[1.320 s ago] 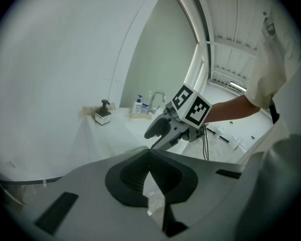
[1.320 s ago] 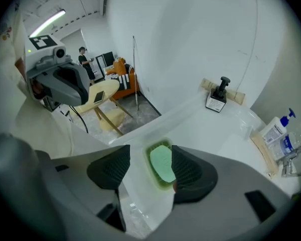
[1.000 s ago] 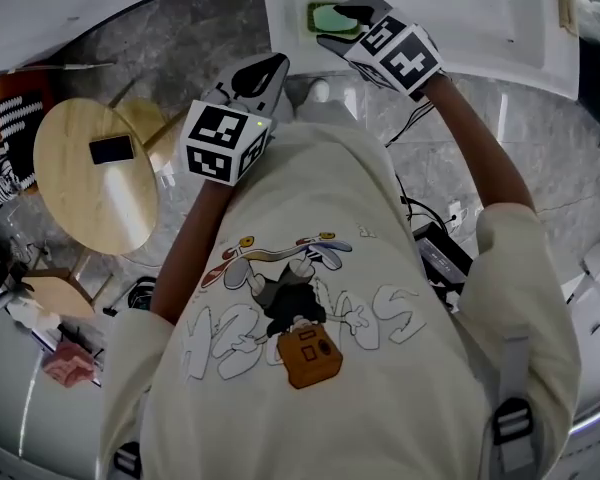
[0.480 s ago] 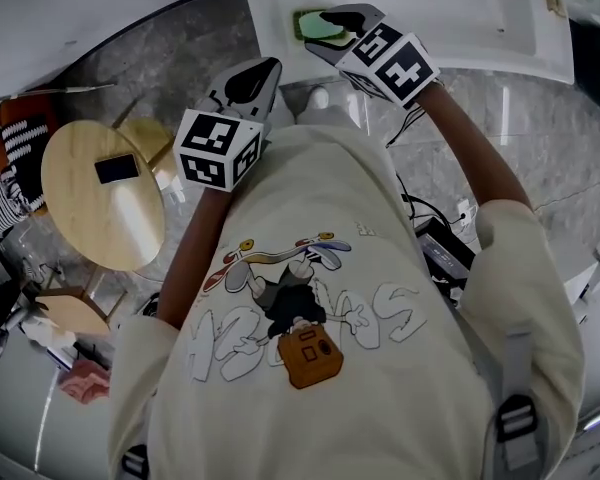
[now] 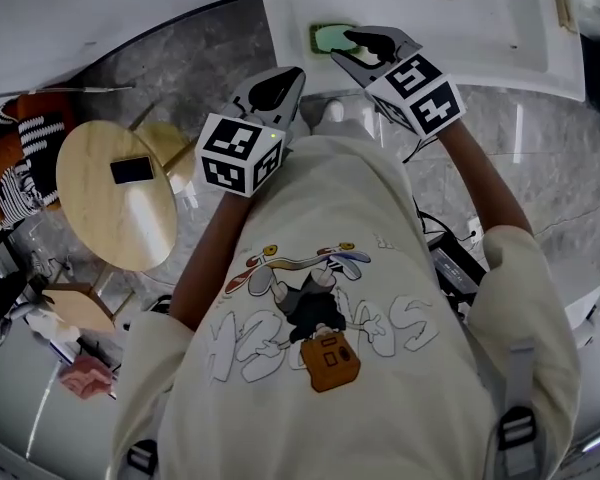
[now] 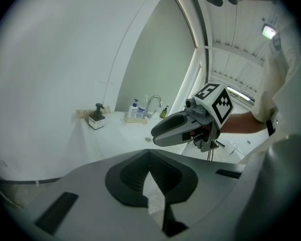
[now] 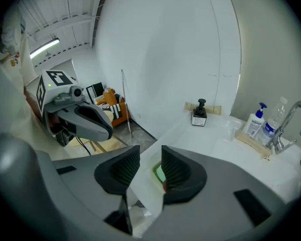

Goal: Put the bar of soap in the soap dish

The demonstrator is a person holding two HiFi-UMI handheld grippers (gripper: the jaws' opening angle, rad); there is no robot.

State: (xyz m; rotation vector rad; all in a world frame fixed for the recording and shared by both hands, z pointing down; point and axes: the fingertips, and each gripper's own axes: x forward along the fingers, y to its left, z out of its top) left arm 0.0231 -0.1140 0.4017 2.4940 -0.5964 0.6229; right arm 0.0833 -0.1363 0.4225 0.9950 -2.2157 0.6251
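Your right hand-held gripper (image 7: 150,160) stands half-spread with nothing between its pads. The jaws have just been closing, and it has lifted clear since a second ago. Just beyond its tips the green bar of soap (image 5: 334,39) lies in the soap dish (image 5: 316,38) at the corner of the white tabletop (image 5: 480,38), so the placing looks done. Your left hand-held gripper (image 5: 270,86) hangs pressed together and empty, off the tabletop's edge.

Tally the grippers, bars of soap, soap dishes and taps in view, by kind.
Grippers: 2, the left gripper and the right gripper, whose jaws have just been closing with nothing between them
Bar of soap: 1
Soap dish: 1
Tap: 1
Total: 5
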